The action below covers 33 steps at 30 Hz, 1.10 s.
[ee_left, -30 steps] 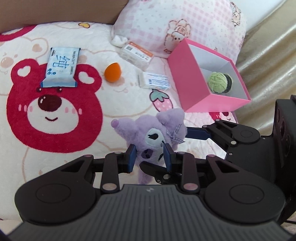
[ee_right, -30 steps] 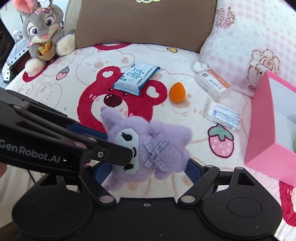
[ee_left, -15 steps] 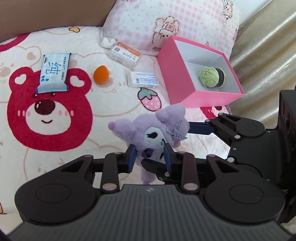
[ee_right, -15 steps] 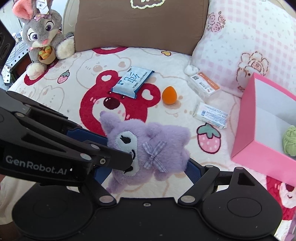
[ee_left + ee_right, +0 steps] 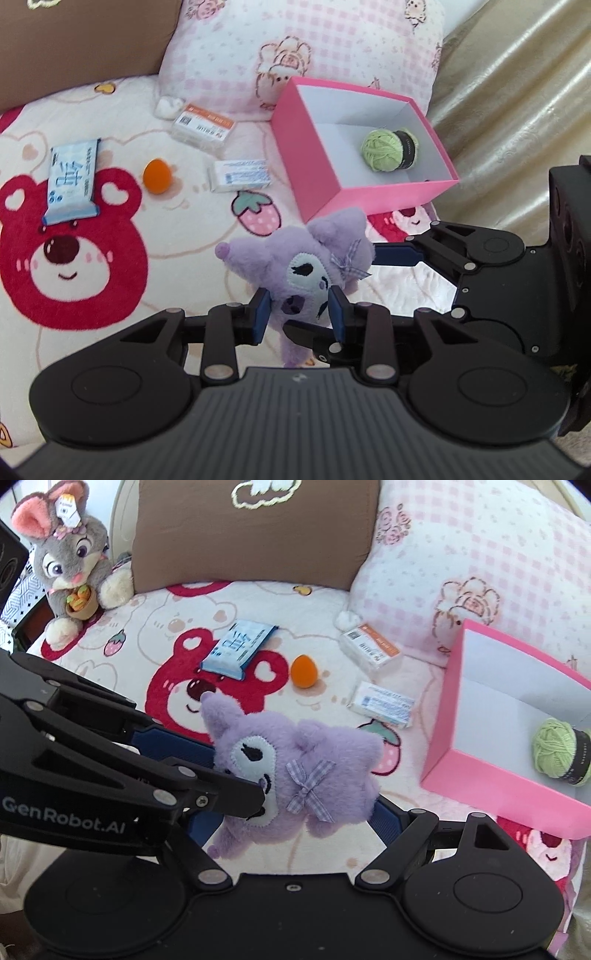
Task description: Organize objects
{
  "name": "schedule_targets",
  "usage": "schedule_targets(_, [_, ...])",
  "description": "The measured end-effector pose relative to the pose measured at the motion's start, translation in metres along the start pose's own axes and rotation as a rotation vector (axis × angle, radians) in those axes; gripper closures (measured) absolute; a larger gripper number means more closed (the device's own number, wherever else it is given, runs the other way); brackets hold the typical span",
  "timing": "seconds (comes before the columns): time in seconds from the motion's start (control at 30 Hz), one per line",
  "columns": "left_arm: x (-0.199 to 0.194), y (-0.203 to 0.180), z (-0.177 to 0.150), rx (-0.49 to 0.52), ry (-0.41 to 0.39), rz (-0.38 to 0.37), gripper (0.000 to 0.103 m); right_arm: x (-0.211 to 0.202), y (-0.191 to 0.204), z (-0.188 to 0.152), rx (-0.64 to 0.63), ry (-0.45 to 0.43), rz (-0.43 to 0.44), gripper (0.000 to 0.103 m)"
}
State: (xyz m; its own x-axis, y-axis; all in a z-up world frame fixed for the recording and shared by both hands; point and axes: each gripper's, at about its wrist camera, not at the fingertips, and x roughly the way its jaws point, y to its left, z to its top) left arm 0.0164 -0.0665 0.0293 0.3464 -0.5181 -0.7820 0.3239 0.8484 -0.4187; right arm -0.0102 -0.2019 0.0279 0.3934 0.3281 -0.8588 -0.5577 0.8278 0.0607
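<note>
Hanging above the bear-print bed blanket, the fluffy purple plush toy with a checked bow is pinched from both sides: the left gripper has its blue-padded fingers closed on its lower face, the right gripper clamps its body. An open pink cardboard box stands nearby, holding a green yarn ball.
</note>
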Motion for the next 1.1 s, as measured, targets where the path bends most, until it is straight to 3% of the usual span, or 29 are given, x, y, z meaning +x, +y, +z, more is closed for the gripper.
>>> schedule_targets(0.83, [0.032,-0.048,0.054,0.043,-0.076,-0.002,0.07,-0.006,-0.074,0.01,0.096,-0.069,-0.034,0.016])
schedule_targets(1.1, [0.056,-0.064,0.08,0.026,-0.105,-0.024,0.07,-0.011,-0.109,0.01,0.1,-0.133,-0.059,0.023])
